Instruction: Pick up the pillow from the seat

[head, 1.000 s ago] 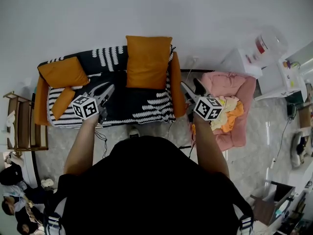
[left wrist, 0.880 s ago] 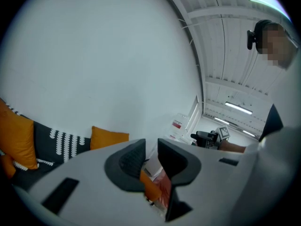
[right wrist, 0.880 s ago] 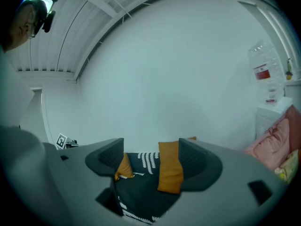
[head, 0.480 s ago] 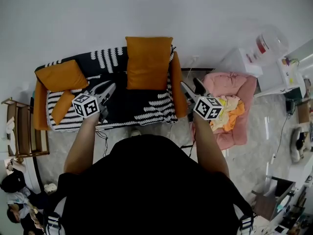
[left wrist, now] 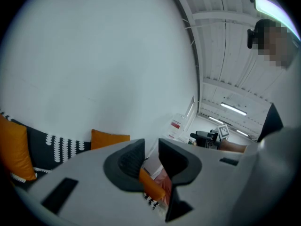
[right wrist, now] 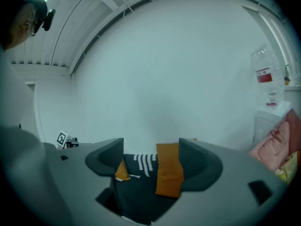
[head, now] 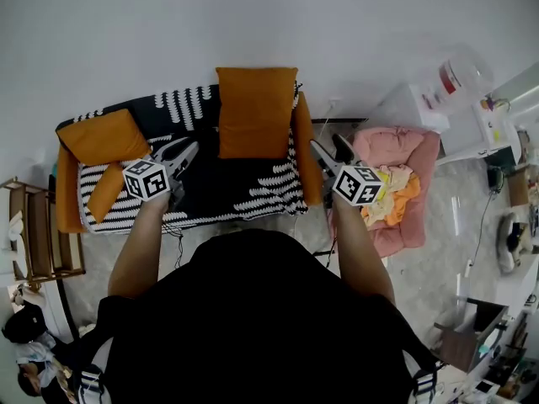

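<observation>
A black-and-white patterned sofa (head: 219, 183) with orange arms stands against the wall. An orange pillow (head: 257, 112) leans upright against its back, right of centre. A second orange pillow (head: 105, 135) lies at the sofa's left end. My left gripper (head: 189, 148) hovers over the seat's left half, its jaws only a narrow slit apart and empty. My right gripper (head: 327, 147) hangs by the sofa's right arm, open wide and empty. In the right gripper view the upright pillow (right wrist: 169, 175) shows far off between the jaws of the right gripper (right wrist: 151, 149). The left gripper (left wrist: 150, 147) looks past the pillow (left wrist: 109, 138).
A pink floor cushion (head: 404, 154) heaped with clothes lies right of the sofa. Behind it a white cabinet (head: 413, 103) carries a water bottle (head: 455, 74). A wooden rack (head: 34, 242) stands at the left. Cables (head: 177, 242) trail on the floor before the sofa.
The person and both grippers have edged a little closer to the sofa. Neither gripper's jaws look any different, and nothing has been touched.
</observation>
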A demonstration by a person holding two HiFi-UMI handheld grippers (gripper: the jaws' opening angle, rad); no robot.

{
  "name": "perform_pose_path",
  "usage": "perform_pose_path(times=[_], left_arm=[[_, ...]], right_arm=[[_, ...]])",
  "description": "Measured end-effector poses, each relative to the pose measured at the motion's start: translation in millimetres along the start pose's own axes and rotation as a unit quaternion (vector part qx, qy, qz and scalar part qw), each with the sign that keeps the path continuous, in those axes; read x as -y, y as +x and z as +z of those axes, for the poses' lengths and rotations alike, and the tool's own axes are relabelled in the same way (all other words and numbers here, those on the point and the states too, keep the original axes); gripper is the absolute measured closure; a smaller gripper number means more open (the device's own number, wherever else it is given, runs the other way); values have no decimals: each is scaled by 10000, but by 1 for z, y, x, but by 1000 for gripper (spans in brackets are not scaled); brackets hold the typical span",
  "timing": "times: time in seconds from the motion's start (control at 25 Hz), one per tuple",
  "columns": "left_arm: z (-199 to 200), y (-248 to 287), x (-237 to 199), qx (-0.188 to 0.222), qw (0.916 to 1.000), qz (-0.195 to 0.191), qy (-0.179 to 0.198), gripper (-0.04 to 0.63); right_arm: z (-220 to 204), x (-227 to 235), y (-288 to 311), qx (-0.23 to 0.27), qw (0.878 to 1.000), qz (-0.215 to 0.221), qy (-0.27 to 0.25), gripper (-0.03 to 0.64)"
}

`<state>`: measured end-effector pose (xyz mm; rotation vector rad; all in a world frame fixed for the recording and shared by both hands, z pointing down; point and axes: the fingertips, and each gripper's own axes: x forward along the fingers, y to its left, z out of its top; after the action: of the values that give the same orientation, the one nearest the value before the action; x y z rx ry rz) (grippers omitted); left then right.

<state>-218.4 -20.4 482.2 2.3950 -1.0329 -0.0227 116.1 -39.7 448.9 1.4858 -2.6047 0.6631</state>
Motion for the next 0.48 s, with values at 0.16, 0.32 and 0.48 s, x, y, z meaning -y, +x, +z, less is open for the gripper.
perform_pose_path(times=[0.16,0.32,0.48], left_arm=[[4,-5,-11,-9,10000,-27,9,498],[9,-7,-23,-13,10000,-31,17,496],[12,-10,-33,-51,10000,-49,-1,494]], right_arm=[[-1,-6,8,-1,10000,-30,-4,245],[-4,-10,19,-22,10000,-53,13,244],[-8,-13,26,-47,9999,-102,32,244]])
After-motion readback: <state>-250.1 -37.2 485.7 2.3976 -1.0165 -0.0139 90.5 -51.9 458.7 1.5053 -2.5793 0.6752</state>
